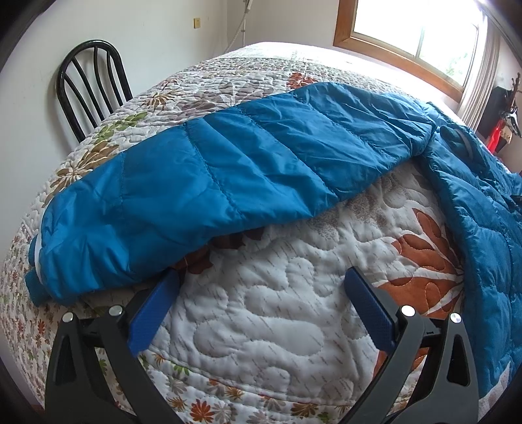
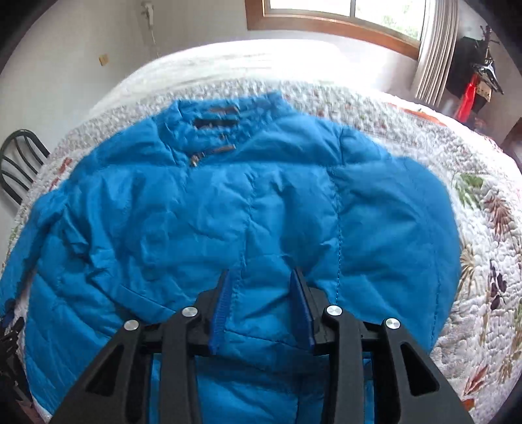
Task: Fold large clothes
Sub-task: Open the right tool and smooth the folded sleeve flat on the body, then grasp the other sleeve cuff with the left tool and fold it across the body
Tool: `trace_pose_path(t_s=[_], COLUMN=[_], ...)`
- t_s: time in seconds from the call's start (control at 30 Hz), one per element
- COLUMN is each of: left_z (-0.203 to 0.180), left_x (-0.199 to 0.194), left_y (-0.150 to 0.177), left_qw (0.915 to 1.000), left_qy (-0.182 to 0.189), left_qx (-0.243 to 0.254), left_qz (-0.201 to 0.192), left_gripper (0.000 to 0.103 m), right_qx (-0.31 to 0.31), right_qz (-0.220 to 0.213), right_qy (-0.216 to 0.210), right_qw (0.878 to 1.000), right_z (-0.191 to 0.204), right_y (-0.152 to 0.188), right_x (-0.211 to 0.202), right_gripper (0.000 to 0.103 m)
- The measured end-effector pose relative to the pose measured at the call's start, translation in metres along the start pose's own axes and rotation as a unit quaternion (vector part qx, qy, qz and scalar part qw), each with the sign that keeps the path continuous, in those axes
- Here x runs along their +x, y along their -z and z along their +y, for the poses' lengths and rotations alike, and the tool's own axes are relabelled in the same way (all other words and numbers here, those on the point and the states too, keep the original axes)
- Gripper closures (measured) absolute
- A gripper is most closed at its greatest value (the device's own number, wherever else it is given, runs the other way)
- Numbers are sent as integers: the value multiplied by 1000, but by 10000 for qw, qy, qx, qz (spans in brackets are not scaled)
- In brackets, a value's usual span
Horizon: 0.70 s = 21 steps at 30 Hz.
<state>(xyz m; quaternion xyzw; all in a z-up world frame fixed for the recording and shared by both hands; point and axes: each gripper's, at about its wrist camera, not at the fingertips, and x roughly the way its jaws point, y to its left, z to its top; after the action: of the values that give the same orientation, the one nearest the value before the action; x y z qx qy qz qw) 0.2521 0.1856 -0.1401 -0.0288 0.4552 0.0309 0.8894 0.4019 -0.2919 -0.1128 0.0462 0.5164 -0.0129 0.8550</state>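
Daylight floods in from the window [image 1: 411,36] at the upper right, washing out the far bed [image 2: 261,58]. The right wrist view is motion-blurred; fisheye corners go dark.

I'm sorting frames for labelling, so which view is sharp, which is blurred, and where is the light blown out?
Left wrist view: sharp, the stitching on the blue jacket and the quilt reads clearly; the window is overexposed. Right wrist view: motion blur smears the jacket and quilt, while the right tongs stay crisp; the far bed glares white. Both views bend at the edges.
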Motion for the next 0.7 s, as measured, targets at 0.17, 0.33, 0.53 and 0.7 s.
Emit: trace_pose_path(t_s=[0.17,0.33,0.53,0.7], left_z=[-1,-1,-1,-2], left_x=[1,1,1,1], left_y=[0,0,0,0], left_qw=[10000,10000,10000,9999], left_qy=[-41,-57,-74,-112], left_qx=[10,13,18,20], left_qz=[6,12,15,22], left_gripper=[2,2,2,2], right_qx=[-67,216,616,821], right_qz=[-116,-388,-695,-364], right_qy=[78,-300,175,138], right_qw=[9999,9986,9955,9959], right_z=[0,-21,-67,-92], right_y=[1,10,14,16], right_x=[-2,-37,-65,-34], right_gripper=[65,66,65,67])
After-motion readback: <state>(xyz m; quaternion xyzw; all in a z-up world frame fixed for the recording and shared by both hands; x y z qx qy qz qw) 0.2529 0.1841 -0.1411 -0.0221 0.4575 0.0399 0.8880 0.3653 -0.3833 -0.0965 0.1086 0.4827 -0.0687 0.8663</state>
